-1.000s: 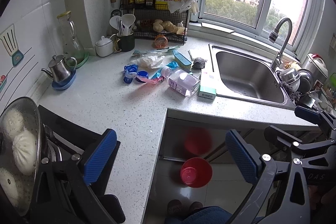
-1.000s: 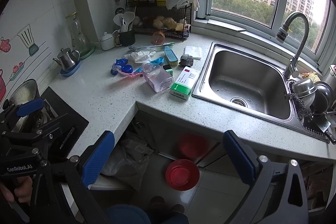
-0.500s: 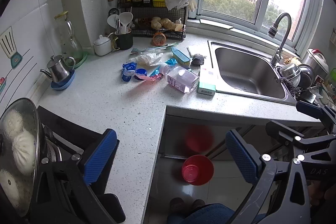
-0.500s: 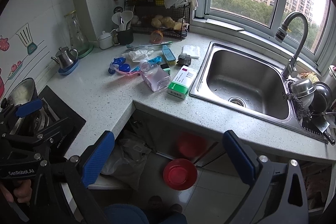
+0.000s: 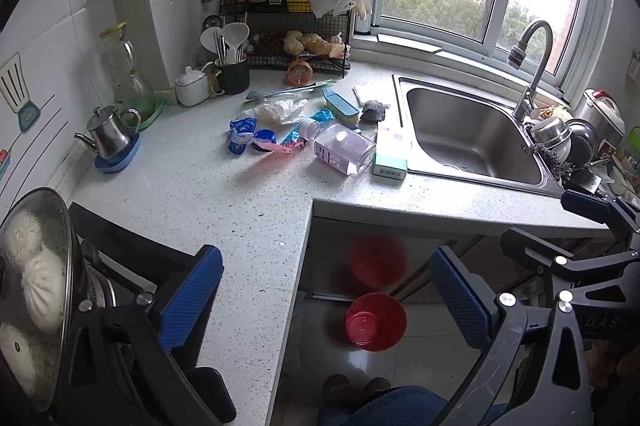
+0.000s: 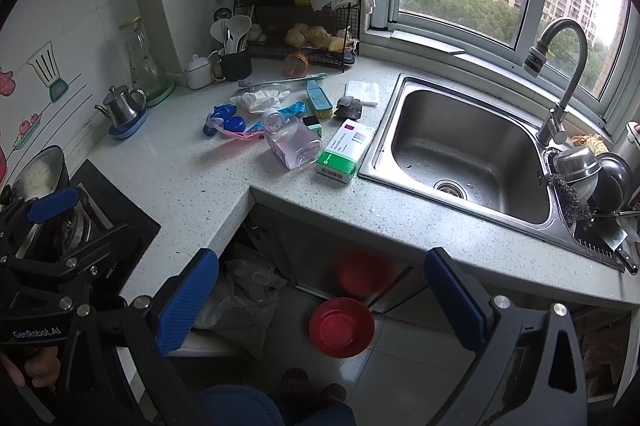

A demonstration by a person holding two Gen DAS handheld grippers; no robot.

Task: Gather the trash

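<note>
Clear plastic bottle (image 6: 294, 142) lies on its side on the bench (image 6: 192, 178), neck toward the back wall (pinkish liquid inside). Green-and-white carton (image 6: 346, 151) lies parallel just beside it. Left gripper (image 5: 326, 300) and right gripper (image 6: 322, 300): jaws spread wide, empty.

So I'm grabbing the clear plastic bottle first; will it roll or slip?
The clear bottle lies on its side on the countertop, looks nearly empty, so probably light. Its flattish sides may resist rolling; smooth plastic could slip.

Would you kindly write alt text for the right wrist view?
The open right gripper hovers empty over a red bin on the floor, facing a corner counter. Trash lies there beside the sink: a clear bottle, a green-and-white box and blue wrappers.
</note>
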